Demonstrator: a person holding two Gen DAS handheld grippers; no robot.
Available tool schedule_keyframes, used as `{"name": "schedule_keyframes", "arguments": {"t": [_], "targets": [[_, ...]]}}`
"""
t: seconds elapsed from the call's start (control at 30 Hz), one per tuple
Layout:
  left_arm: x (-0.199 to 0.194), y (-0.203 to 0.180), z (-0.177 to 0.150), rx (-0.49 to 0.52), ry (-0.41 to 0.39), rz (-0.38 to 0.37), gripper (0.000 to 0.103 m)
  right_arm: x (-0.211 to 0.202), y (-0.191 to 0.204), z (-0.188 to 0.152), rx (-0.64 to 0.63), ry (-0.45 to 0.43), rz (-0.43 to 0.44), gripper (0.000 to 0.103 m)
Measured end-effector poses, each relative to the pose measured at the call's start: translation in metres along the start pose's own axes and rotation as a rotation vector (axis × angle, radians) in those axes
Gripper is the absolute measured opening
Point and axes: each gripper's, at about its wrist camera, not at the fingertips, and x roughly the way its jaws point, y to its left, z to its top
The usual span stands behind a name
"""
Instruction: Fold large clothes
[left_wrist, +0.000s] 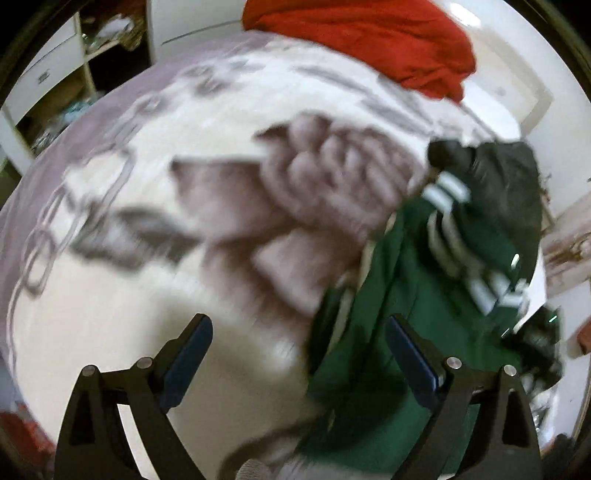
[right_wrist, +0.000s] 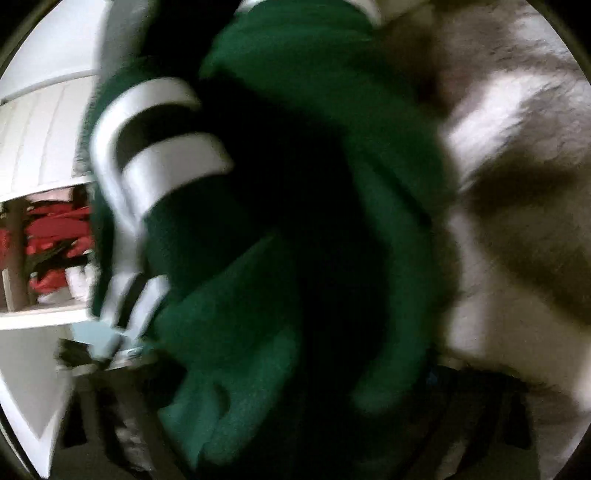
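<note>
Behind everything stood a white shelf unit (left_wrist: 55, 66), and the work surface was a bed covered by a fluffy white and grey-brown blanket (left_wrist: 155, 350).

On that blanket the left gripper (left_wrist: 295, 365) pointed steeply down with its black jaws spread wide and nothing between them; the blue pads (left_wrist: 188, 358) were bare. Just to its right, partly under the right-hand finger, lay the task's thing, a crumpled dark green garment with white stripes (left_wrist: 391, 314). Farther ahead of this claw, at the far edge of the bed, was a bunched red cloth (left_wrist: 369, 40).

The right gripper was hidden in its own view, because the green garment (right_wrist: 295, 184) filled the picture close to the lens. Whether this claw clenched the fabric I could not tell.

I judged that the folding was at its beginning: the garment was still a heap. The next move probably called for the free left claw to take an edge, so that both hands could spread the garment flat.
</note>
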Motion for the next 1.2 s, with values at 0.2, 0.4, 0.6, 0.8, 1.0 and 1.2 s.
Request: {"name": "schedule_keyframes", "arguments": {"t": [0.2, 0.4, 0.6, 0.8, 1.0, 1.2], "targets": [[-0.022, 0.008, -0.05, 0.048, 0.059, 0.057, 0.096, -0.042, -0.01, -0.066, 0.309, -0.182, 0.245, 0.033], [-0.05, 0.005, -0.086, 0.09, 0.087, 0.049, 0.096, -0.089, -0.033, -0.246, 0.658, -0.386, 0.383, 0.033], [-0.028, 0.002, -0.125, 0.163, 0.1, 0.15, 0.096, -0.099, -0.076, -0.322, 0.703, -0.151, 0.047, 0.054], [0.045, 0.023, -0.164, 0.164, 0.155, 0.273, 0.096, -0.188, -0.023, -0.27, 0.333, -0.19, -0.224, 0.064], [0.067, 0.034, -0.167, 0.124, 0.116, 0.253, 0.103, -0.141, 0.077, -0.161, -0.187, -0.12, -0.283, 0.075], [0.059, 0.037, -0.166, 0.116, 0.117, 0.228, 0.103, -0.057, 0.078, -0.107, -0.174, 0.147, -0.301, 0.007]]}}
